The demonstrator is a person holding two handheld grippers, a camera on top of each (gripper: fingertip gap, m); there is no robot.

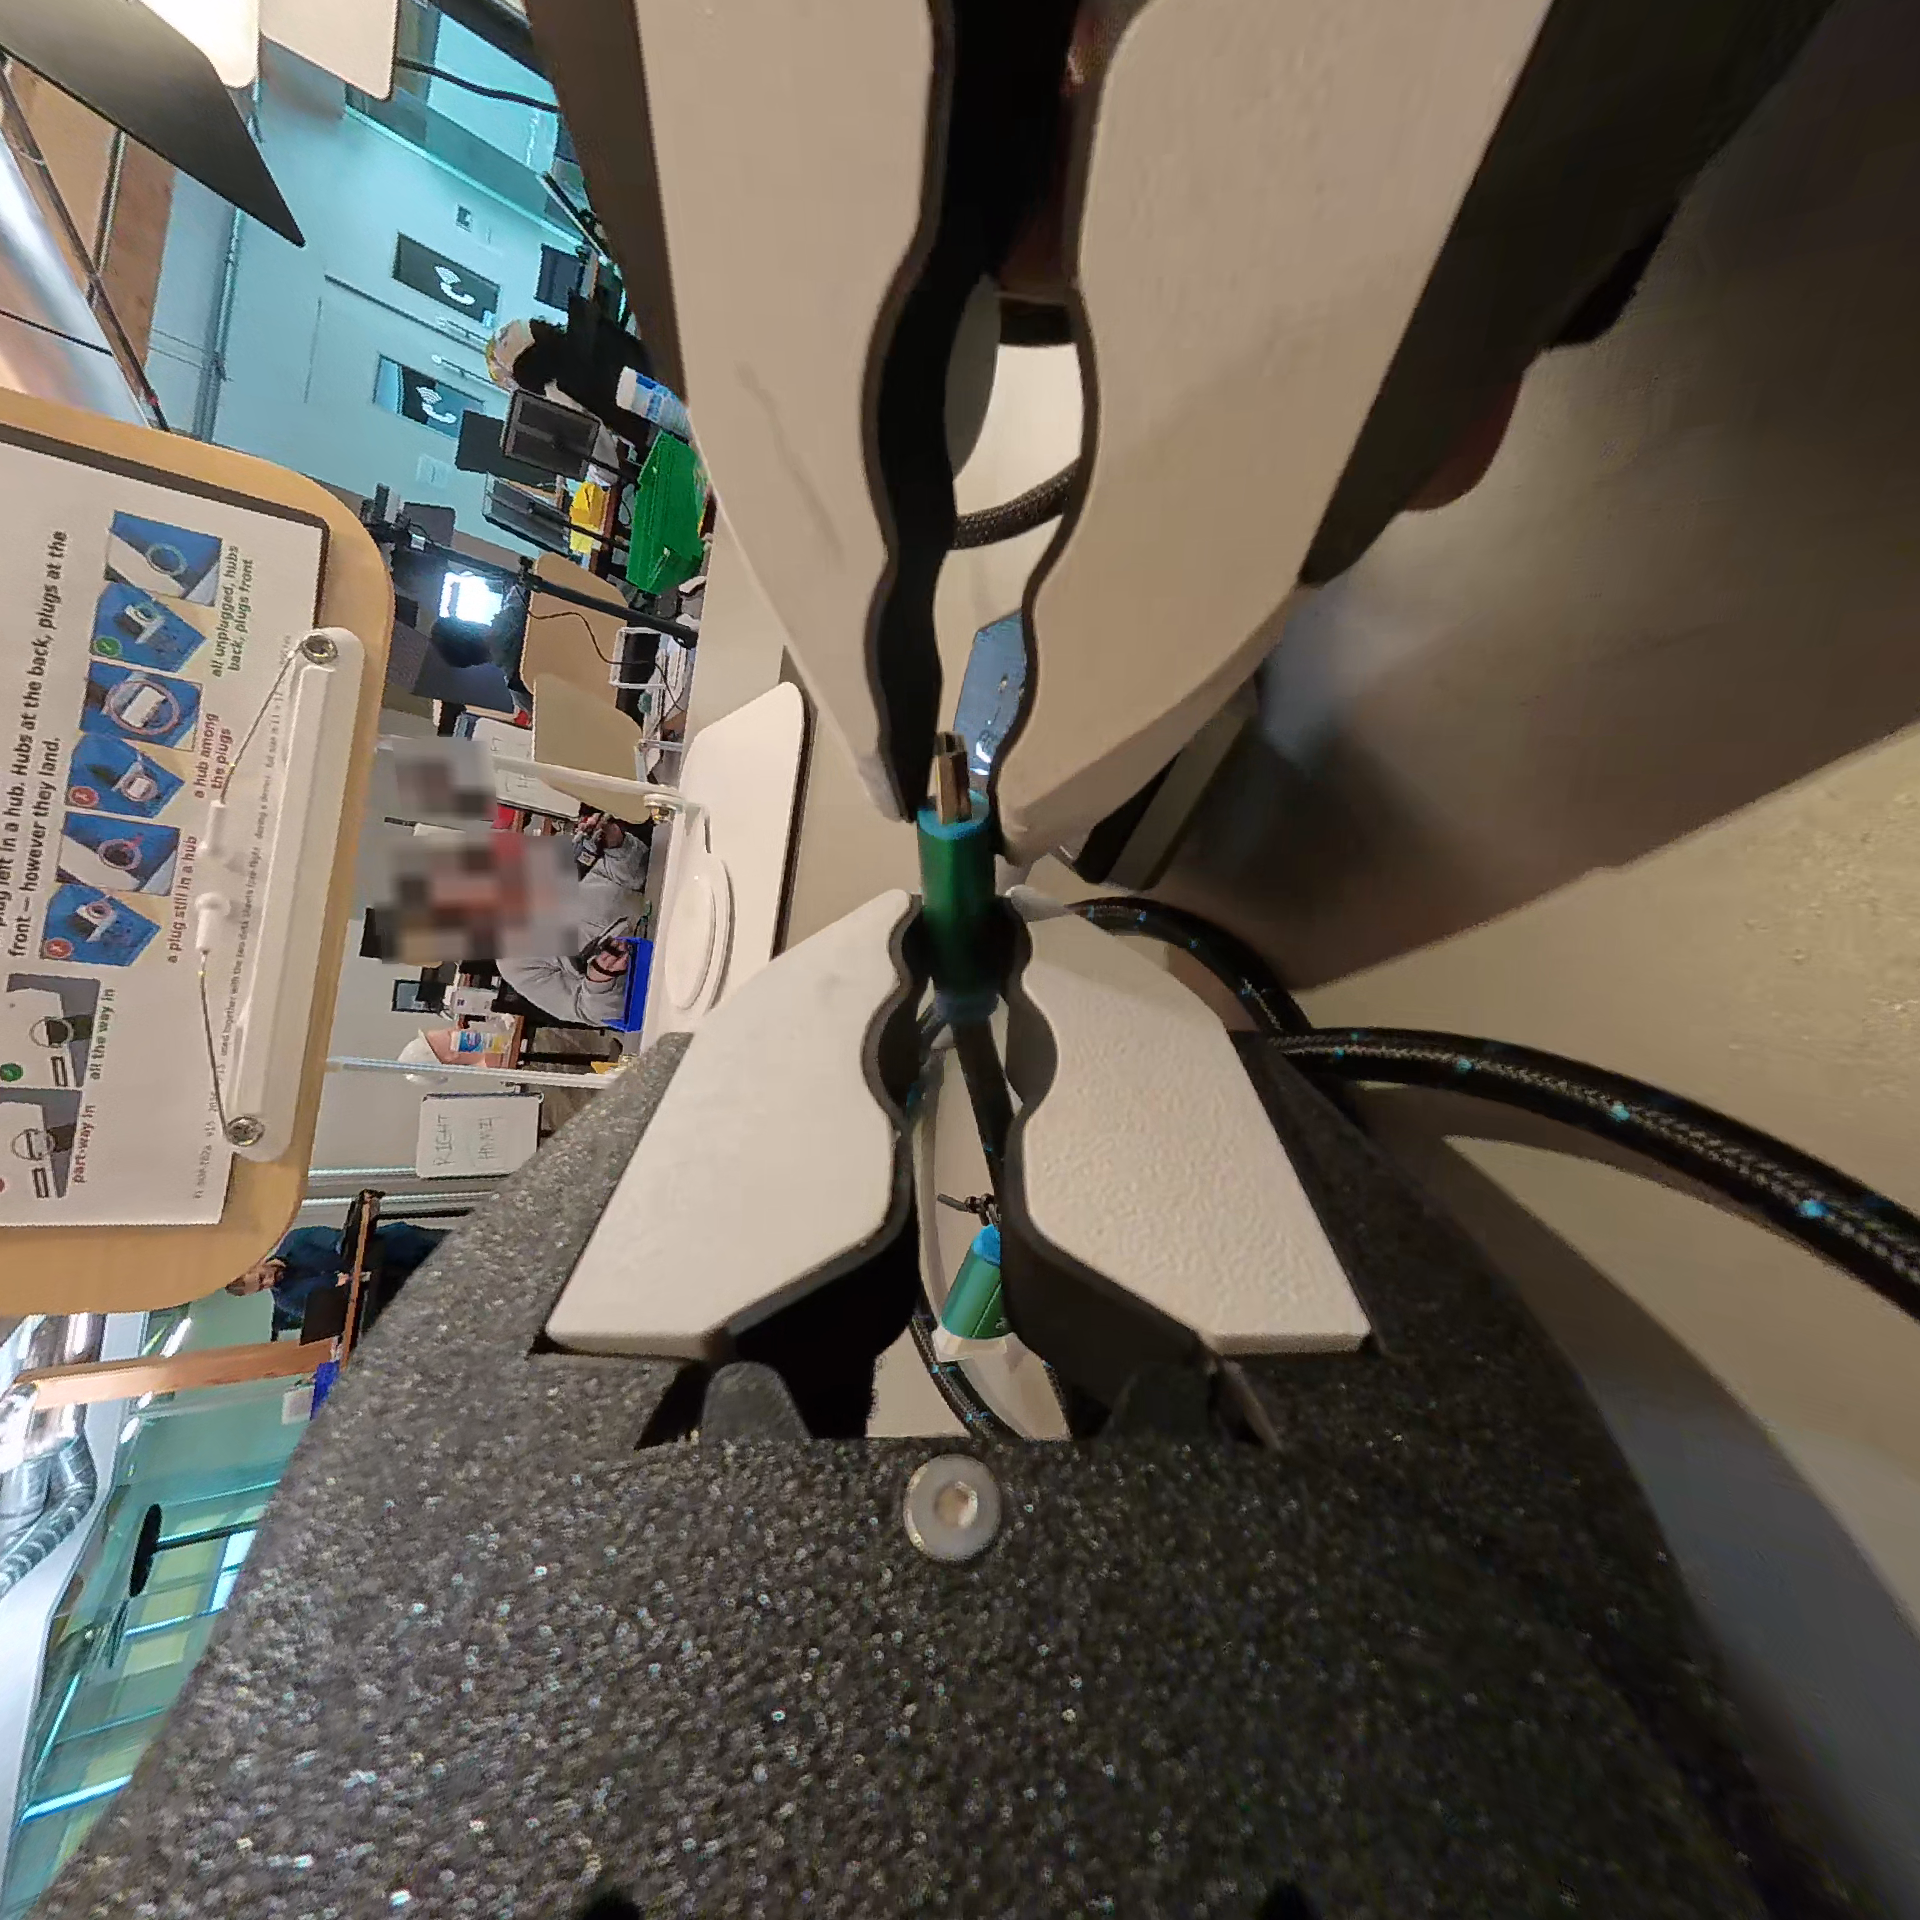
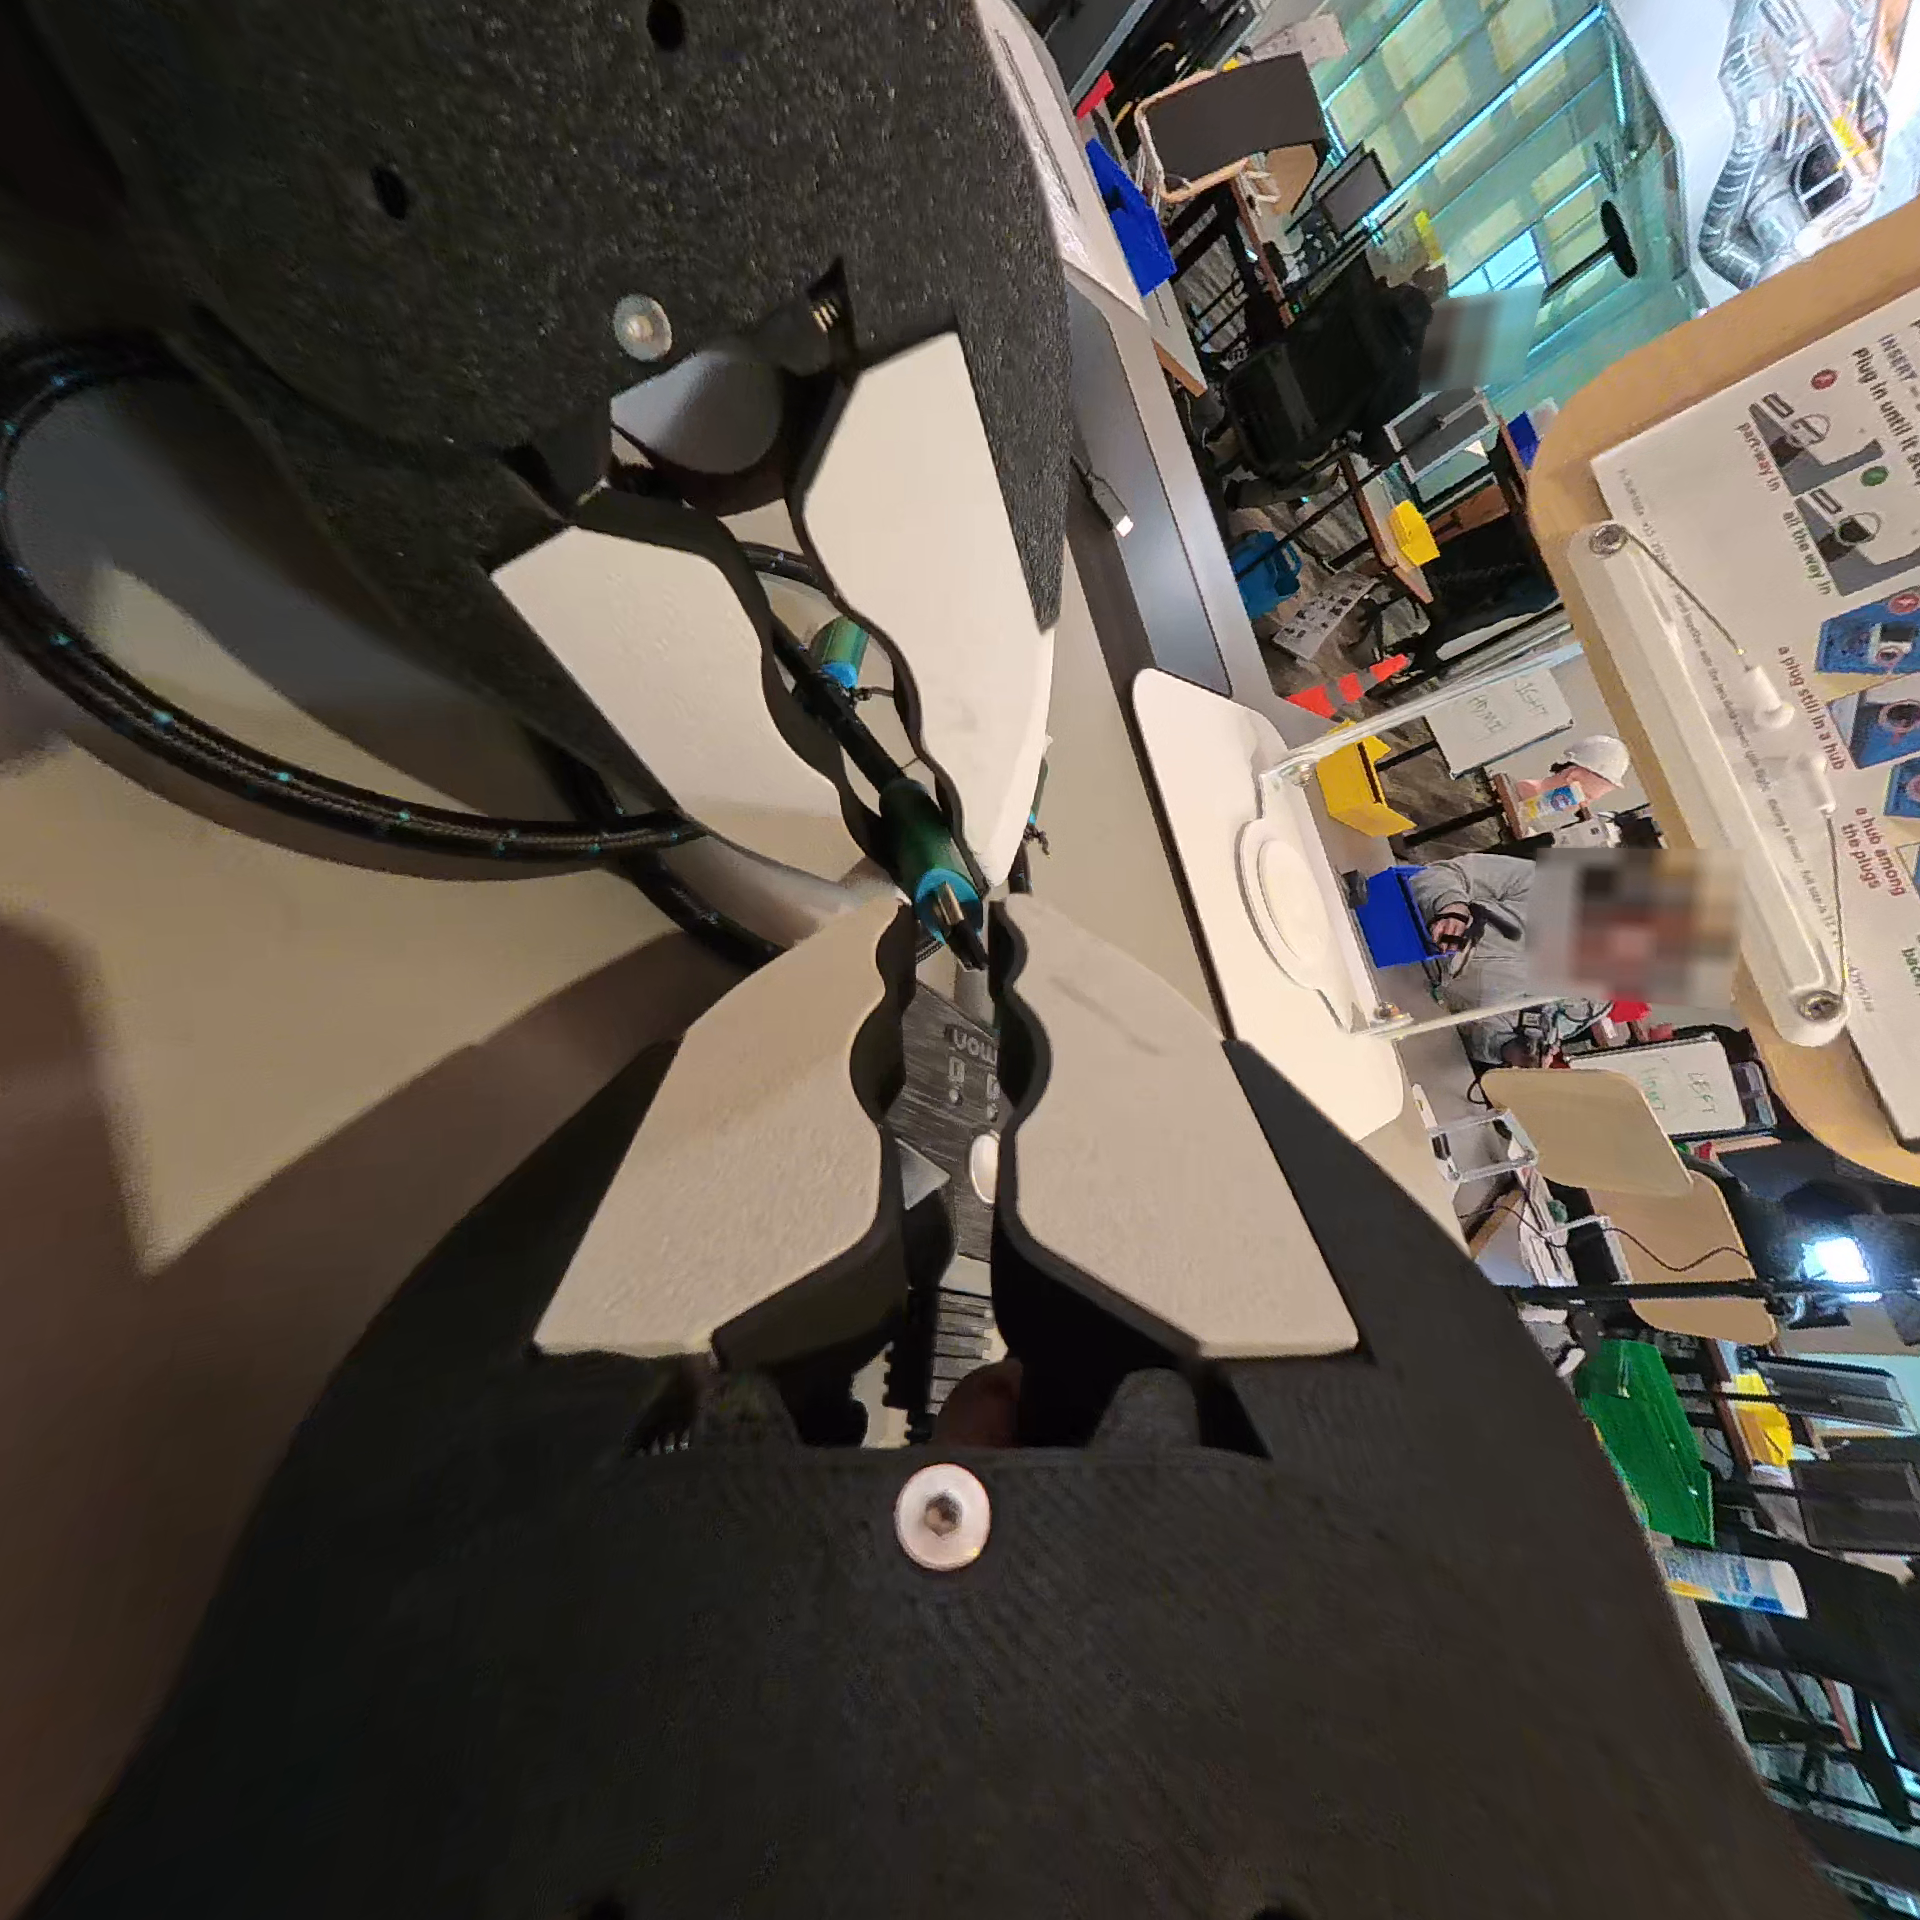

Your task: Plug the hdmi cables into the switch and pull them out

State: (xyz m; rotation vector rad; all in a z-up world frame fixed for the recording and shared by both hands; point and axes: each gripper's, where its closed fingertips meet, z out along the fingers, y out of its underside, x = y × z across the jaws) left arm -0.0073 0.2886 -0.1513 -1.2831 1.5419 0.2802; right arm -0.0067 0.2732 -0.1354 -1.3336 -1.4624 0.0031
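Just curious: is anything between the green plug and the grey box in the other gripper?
Nothing visible. The plug, clamped in the left gripper, points its tip between the right gripper's fingertips, straight at the box.

I see a green plug (image 1: pixel 958 883) with a blue collar at centre frame, its braided cable (image 1: pixel 1558 1101) black flecked blue, between off-white fingers (image 1: pixel 748 1143).
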